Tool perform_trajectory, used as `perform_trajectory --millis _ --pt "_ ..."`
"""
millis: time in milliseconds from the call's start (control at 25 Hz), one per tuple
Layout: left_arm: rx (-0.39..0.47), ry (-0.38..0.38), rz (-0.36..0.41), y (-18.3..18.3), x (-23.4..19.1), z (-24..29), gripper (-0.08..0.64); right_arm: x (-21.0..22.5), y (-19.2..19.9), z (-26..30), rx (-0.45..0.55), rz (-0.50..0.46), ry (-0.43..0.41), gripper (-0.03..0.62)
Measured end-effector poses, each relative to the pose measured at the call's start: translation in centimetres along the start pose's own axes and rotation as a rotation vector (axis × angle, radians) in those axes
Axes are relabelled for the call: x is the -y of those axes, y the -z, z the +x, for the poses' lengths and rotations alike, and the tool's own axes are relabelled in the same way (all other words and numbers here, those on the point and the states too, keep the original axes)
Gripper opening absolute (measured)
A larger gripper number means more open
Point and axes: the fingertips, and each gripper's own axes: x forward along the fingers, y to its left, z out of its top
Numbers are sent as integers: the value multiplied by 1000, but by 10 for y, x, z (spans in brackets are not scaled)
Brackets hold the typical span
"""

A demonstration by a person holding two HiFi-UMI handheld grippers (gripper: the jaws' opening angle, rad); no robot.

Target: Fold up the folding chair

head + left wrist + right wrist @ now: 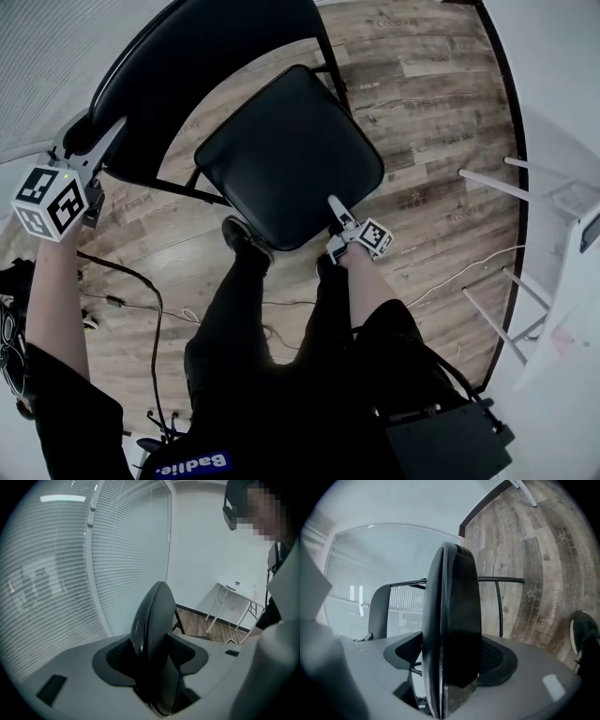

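So the folding chair (281,141) is standing open on the wood floor (441,94), right in front of the person's shoes (246,239). The left hand-held gripper (103,142) is clamped on the side edge of the backrest (206,66). In the left gripper view that padded edge fills the whole gap between the jaws, with both pads against it. The right hand-held gripper (336,214) is clamped on the front edge of the seat (291,155), same deal: in its own view the seat edge sits between the pads and blocks most of what's behind. From the head view you only get the top jaw of the right one, since the lower one is tucked under the seat. The chair's legs are mostly hidden under the seat too, with just a bit of thin black frame poking out. The top of the backrest is cut off by the frame edge. Off to the right there's a white table (497,183), only partly in shot, and some cables (122,281) trail across the floor on the left. Window blinds (117,550) sit behind the backrest.
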Motion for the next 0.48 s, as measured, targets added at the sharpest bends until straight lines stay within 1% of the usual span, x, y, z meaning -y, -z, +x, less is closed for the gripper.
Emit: perform_trajectory --millis 80,200,480 --pt "-5 -2 -7 1 0 0 224 -2 0 1 -5 -1 -1 341" --pt "-7 -4 -13 1 0 -2 222 -4 1 2 -13 5 19 341" --pt "7 -14 0 -6 0 -11 221 -18 5 5 -17 2 46 341"
